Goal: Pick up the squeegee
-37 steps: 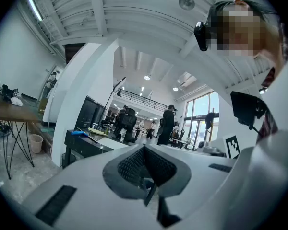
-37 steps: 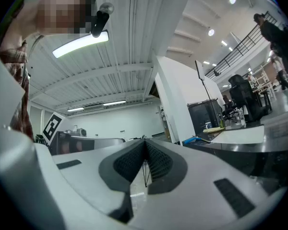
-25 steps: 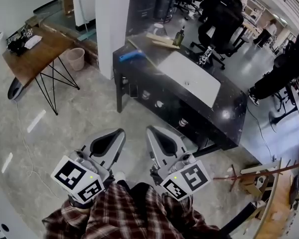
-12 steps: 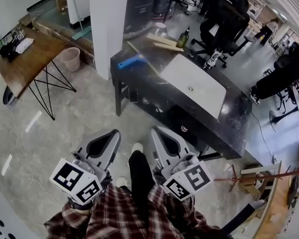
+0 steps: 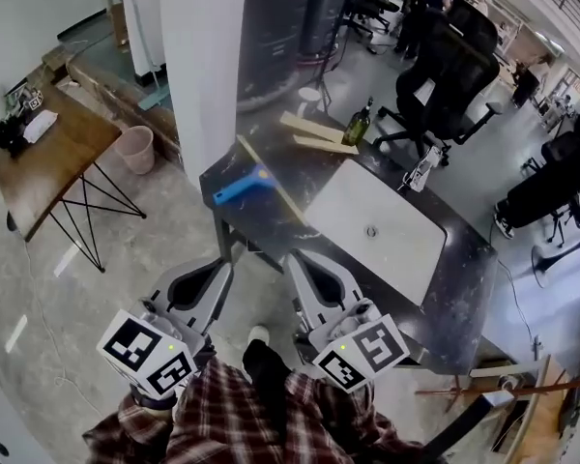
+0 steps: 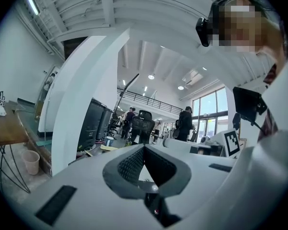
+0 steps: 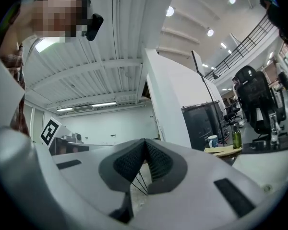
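The squeegee point(image 5: 240, 186) has a blue head and a long pale handle. It lies on the left end of the dark counter point(image 5: 271, 172) in the head view, beside the white sink point(image 5: 377, 235). My left gripper point(image 5: 222, 265) and right gripper point(image 5: 294, 257) are held side by side low in that view, short of the counter's near edge and apart from the squeegee. Both are shut with nothing between the jaws. In the left gripper view the left gripper point(image 6: 144, 147) has its pads meeting at the tip. The right gripper point(image 7: 145, 141) shows the same in the right gripper view.
A white pillar point(image 5: 208, 56) rises just behind the counter's left end. Wooden boards point(image 5: 319, 133), a green bottle point(image 5: 358, 124) and a spray bottle point(image 5: 423, 172) stand on the counter. A wooden table point(image 5: 48, 153) and a bin point(image 5: 135, 148) are at left, office chairs point(image 5: 454, 66) behind.
The counter and squeegee have come closer and lower in the head view as the person walked toward them. Both grippers stayed shut and side by side.
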